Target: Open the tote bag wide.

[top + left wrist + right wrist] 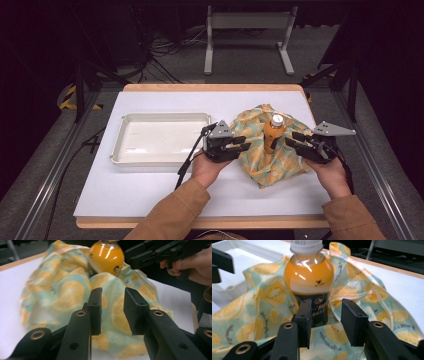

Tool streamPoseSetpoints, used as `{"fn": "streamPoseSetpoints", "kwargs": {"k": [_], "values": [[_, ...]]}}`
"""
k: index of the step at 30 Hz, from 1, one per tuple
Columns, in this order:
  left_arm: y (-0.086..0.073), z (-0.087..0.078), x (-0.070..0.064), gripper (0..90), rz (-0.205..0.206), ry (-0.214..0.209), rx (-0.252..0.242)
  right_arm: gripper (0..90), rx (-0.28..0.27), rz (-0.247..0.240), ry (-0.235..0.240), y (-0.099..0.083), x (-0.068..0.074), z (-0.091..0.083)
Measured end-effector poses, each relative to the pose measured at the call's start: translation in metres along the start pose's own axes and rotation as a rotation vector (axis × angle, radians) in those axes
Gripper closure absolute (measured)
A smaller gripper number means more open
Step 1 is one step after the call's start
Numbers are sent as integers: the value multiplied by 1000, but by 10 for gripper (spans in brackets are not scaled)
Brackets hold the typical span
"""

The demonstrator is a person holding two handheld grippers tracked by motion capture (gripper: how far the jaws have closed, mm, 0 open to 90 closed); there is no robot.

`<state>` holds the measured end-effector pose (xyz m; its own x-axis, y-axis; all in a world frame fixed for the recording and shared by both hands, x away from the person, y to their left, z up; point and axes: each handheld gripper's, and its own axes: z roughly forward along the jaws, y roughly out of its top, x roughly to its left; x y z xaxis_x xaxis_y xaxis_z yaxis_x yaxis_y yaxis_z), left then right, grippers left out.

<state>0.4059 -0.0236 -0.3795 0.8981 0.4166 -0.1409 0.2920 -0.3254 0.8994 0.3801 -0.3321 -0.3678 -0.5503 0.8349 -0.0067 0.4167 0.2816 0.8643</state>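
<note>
the left claw (243, 143) hovers with its jaws apart and empty, just left of the cloth (260, 162). the right claw (292, 139) is likewise apart and empty, aimed at the bottle (273, 132) from the right. the bottle stands upright in the middle of the fruit-print cloth, right of centre on the table (150, 185), with cloth bunched round its base. to do this well, each claw probably wants one loose fold pinched low and lifted evenly, so the bottle stays standing. the tray (120, 150) lies left, apart from the cloth; the near table is open, and the right edge is close.
</note>
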Motion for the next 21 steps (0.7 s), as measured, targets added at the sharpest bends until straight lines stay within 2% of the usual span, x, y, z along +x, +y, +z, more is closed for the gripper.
{"fn": "streamPoseSetpoints", "kwargs": {"k": [1,5,6,8,10,12,14,16,17,18,21], "values": [[0,0,0,675,0,0,0,604,0,0,0,0,0,0],[-4,23,-2,679,-1,-19,82,560,27,21,26,-12,-5,11],[-4,23,-2,680,-1,-19,82,560,27,21,26,-12,-5,11],[-10,33,-3,682,-4,-14,123,503,57,33,38,-22,-6,19],[-16,39,-2,681,-23,-8,157,444,66,40,45,-28,-7,23],[-20,42,-2,680,-31,0,180,390,72,48,52,-32,-7,25],[-21,43,-2,680,-31,7,194,386,81,52,52,-33,-8,26],[-23,47,-2,674,-36,18,225,351,86,60,55,-36,-9,26],[-25,49,-1,673,-41,24,257,344,89,61,57,-37,-9,26],[-25,49,-1,668,-41,24,257,328,93,63,59,-38,-9,27],[-30,54,2,639,-84,22,302,262,117,56,59,-41,-6,30]]}}
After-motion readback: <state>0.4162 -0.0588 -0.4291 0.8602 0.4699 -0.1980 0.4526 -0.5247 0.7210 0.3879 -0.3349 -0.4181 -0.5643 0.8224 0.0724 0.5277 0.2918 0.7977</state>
